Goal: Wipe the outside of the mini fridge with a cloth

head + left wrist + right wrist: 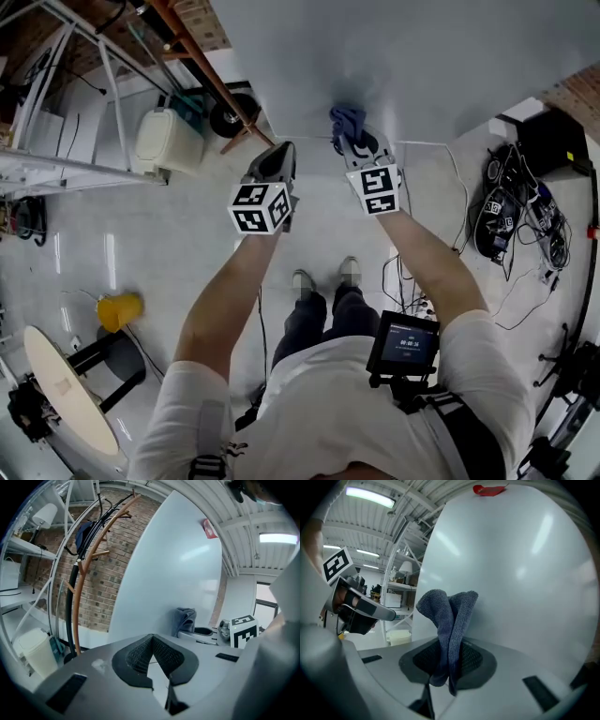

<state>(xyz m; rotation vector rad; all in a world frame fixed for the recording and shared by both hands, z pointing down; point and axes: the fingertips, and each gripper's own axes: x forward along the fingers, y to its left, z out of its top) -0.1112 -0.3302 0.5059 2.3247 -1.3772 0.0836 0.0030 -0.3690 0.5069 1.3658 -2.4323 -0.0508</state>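
I am holding both grippers up in front of the mini fridge, whose pale, smooth side is filling the space just ahead of the jaws. The right gripper is pinching a folded grey-blue cloth between its pads; the cloth is standing up out of the jaws, its top reaching toward the fridge, though I cannot tell if it is touching. The left gripper is sitting just beside the right one, on its left, with its jaws pressed together on nothing. Off to the left of the left gripper, a wooden coat stand is leaning up past a brick wall, and a white bin is sitting low beside it.
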